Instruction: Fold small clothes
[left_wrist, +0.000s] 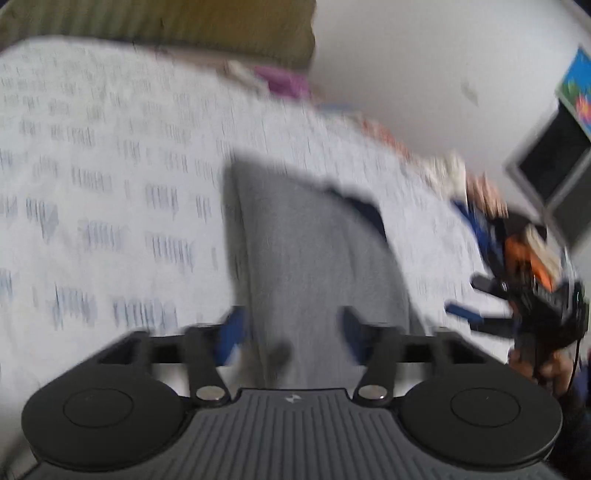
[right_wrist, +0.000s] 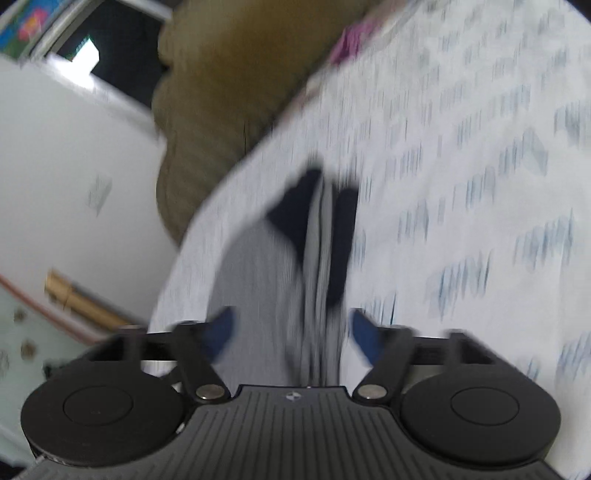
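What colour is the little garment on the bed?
Grey with dark navy parts; the garment shows best in the right wrist view.

Folded garment (left_wrist: 306, 251) on the bedsheet (left_wrist: 110, 166), pillow (left_wrist: 166, 22) behind, between both hand-held grippers.

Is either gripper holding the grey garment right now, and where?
Neither. The left gripper and right gripper are both open, straddling the grey garment without pressing it.

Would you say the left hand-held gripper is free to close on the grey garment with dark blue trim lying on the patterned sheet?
Probably yes: the left hand-held gripper stands open, the grey garment directly ahead, nothing between.
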